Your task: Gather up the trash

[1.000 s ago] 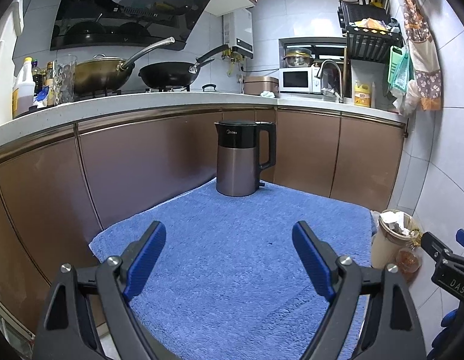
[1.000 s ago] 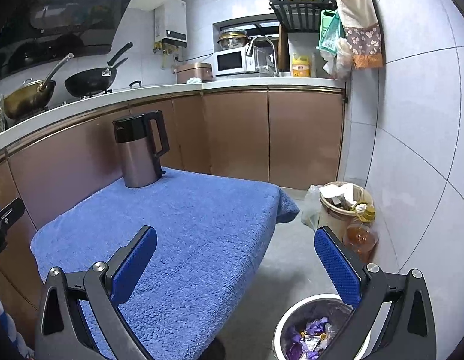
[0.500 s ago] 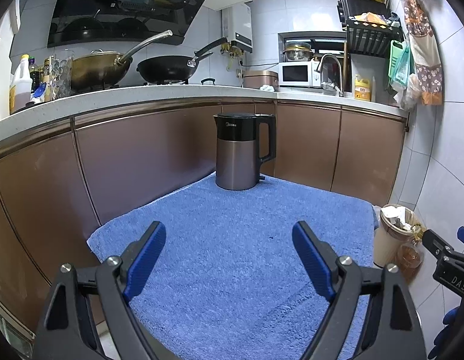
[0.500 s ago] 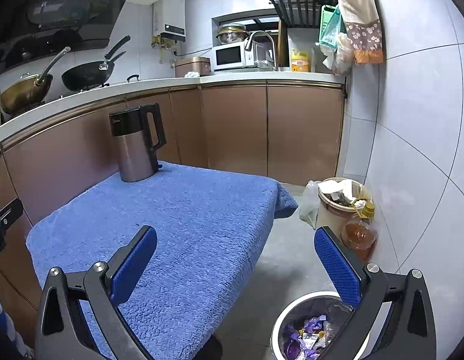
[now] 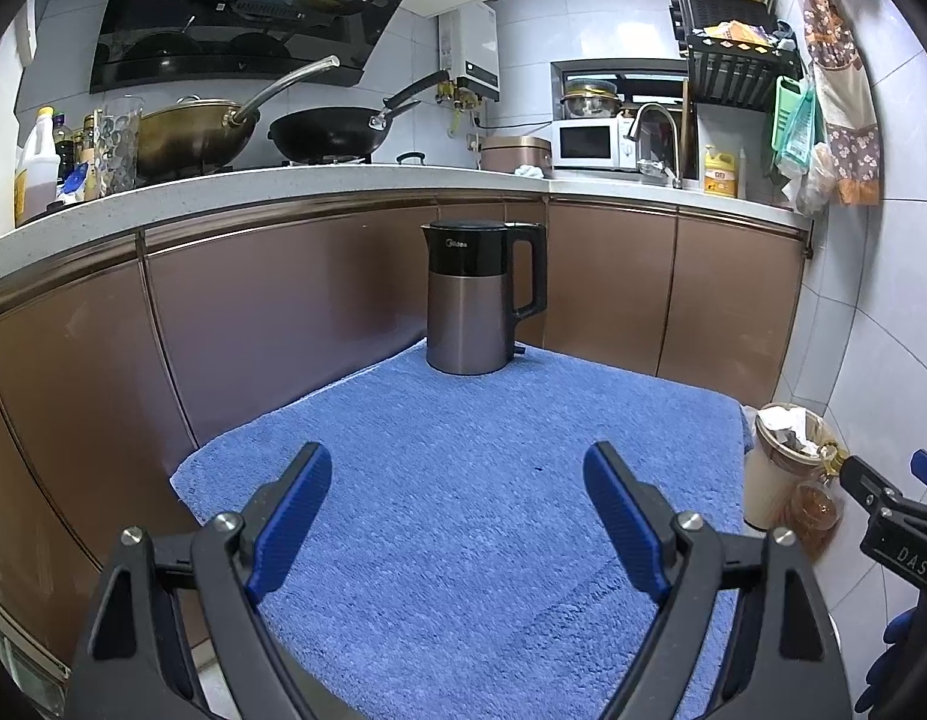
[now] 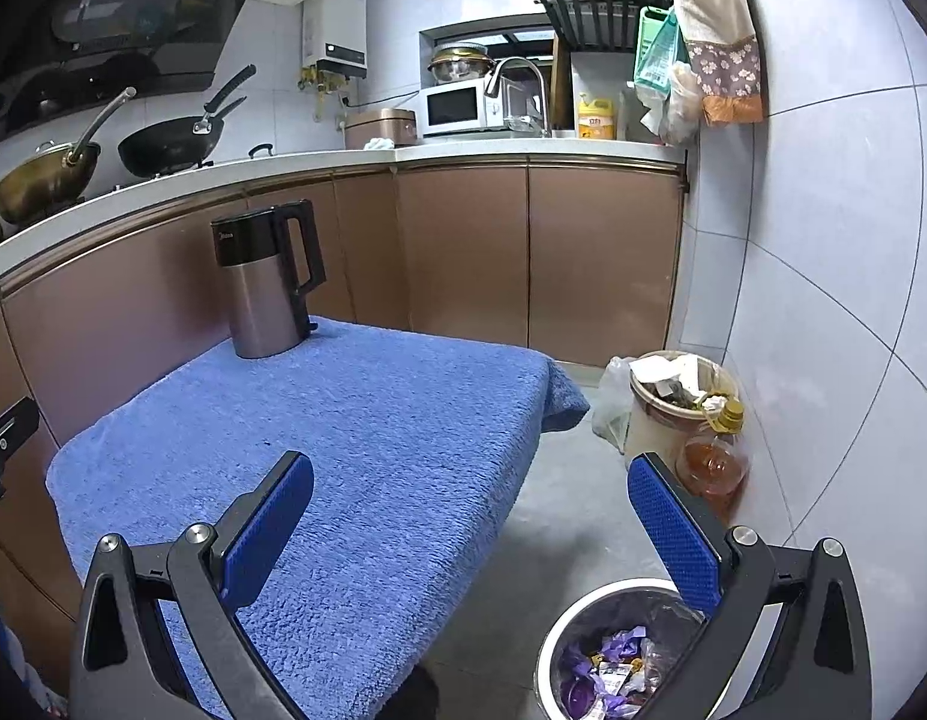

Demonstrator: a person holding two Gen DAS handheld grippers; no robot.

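Note:
A white-rimmed trash bin [image 6: 550, 654] on the floor at the lower right holds purple wrappers [image 6: 607, 669] and other scraps. My right gripper [image 6: 472, 495] is open and empty, above the right edge of the blue towel-covered table [image 6: 367, 438] and over the bin. My left gripper [image 5: 457, 489] is open and empty above the near part of the towel [image 5: 463, 450]. No loose trash shows on the towel. Part of the right gripper shows at the right edge of the left wrist view [image 5: 889, 516].
A steel and black kettle [image 5: 478, 297] [image 6: 265, 282] stands at the towel's far edge. A beige bin full of paper [image 6: 673, 402] [image 5: 775, 462] and an oil bottle [image 6: 712, 456] stand by the tiled wall. Brown cabinets, a counter with woks, microwave and sink run behind.
Both cameras have sunk and tilted slightly, so the kettle and counter sit a bit higher in view. Both grippers stay open and empty.

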